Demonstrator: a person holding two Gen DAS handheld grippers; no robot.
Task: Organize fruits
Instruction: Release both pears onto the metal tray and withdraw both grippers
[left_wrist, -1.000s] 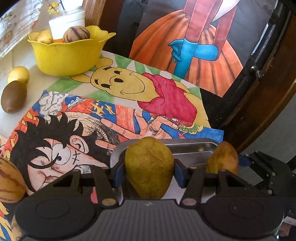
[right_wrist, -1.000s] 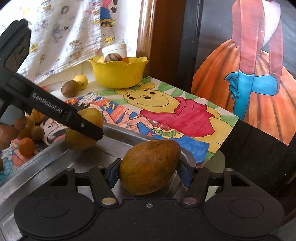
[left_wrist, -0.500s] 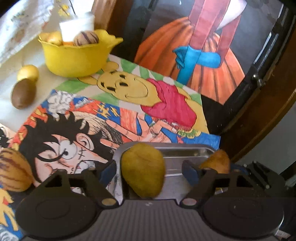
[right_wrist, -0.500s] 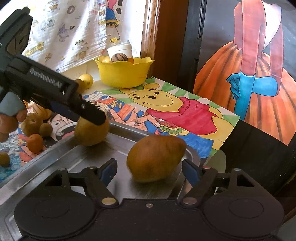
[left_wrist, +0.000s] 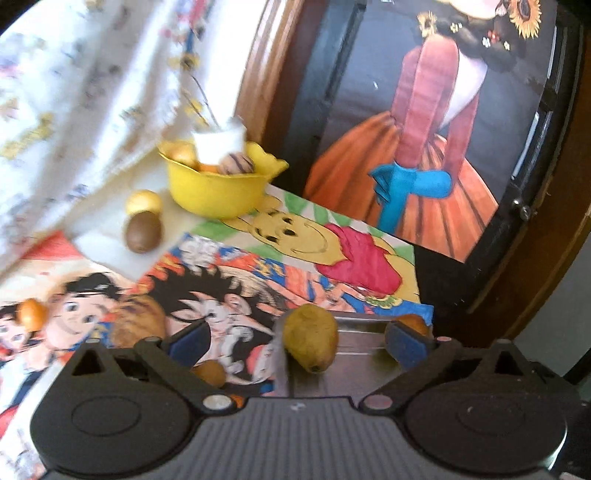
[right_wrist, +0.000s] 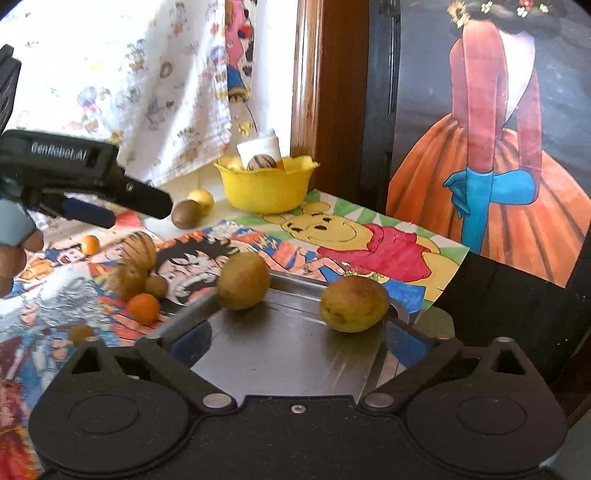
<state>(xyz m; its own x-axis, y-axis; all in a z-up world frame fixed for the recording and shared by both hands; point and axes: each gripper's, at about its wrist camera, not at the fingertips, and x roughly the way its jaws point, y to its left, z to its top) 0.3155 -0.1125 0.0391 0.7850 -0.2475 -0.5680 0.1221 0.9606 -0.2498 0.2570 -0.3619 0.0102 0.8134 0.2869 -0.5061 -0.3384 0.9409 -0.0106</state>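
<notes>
Two yellow-green mangoes lie free on the steel tray (right_wrist: 288, 354): one (right_wrist: 243, 280) at its far left rim, one (right_wrist: 352, 304) at its far right. My right gripper (right_wrist: 297, 339) hangs over the tray's near side, jaws opening wide, with nothing between the pads. The left wrist view shows the left mango (left_wrist: 312, 341) ahead of my left gripper (left_wrist: 295, 341), whose jaws are opening too, pads well apart from it. The other mango (left_wrist: 413, 321) peeks from behind the right finger. My left gripper (right_wrist: 138, 212) is raised left of the tray.
A yellow bowl (right_wrist: 267, 184) with fruit stands at the back, a white cup behind it. A brown fruit (right_wrist: 186, 214) and a lemon (right_wrist: 201, 199) lie beside it. Several small fruits, one an orange (right_wrist: 143, 308), sit on the cartoon mat (right_wrist: 332, 236). The table ends at the right.
Both grippers opened and let go of their mangoes, which now rest on the tray. Both pulled back and rose, the left one swinging away to the left.
</notes>
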